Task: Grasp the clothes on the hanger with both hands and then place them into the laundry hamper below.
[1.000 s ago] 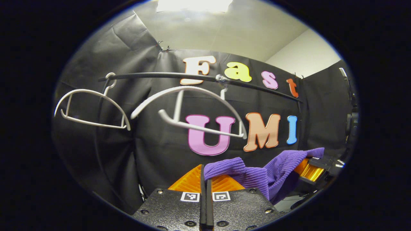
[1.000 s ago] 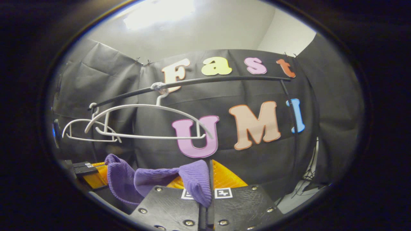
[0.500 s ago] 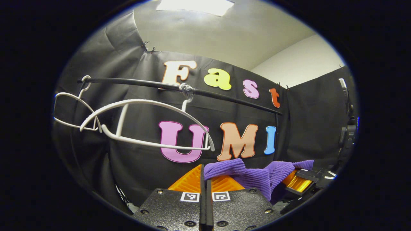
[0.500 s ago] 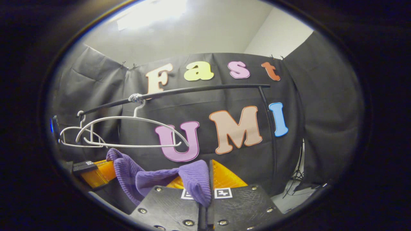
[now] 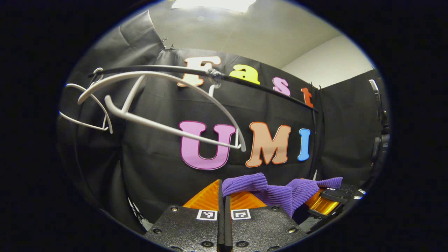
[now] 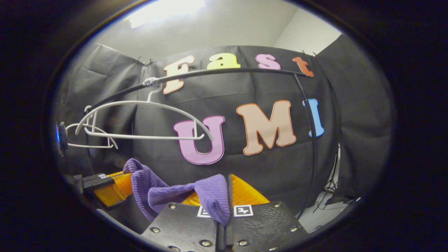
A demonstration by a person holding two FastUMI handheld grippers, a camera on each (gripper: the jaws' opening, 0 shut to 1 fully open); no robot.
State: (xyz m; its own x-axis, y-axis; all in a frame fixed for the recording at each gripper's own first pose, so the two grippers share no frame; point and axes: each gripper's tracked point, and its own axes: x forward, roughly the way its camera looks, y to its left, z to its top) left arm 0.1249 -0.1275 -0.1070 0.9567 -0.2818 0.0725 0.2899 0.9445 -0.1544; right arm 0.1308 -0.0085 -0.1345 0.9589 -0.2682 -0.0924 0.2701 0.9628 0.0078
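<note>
A purple ribbed garment hangs off the hanger, stretched between my two grippers. My left gripper is shut, with the cloth pinched at its orange fingers and draping to the right. There the other gripper holds the far end. In the right gripper view, my right gripper is shut on a fold of the garment. The cloth runs left toward the other gripper. The bare white hanger hangs tilted on the black rail. The hamper is out of sight.
A second empty white hanger hangs further left on the same rail. The rail's upright post stands at the right. A stand's legs and pale floor lie low on the right.
The rail and hangers have risen in both views. The near hanger has swung and now tilts closer to the left camera. The cloth between the grippers sags shorter.
</note>
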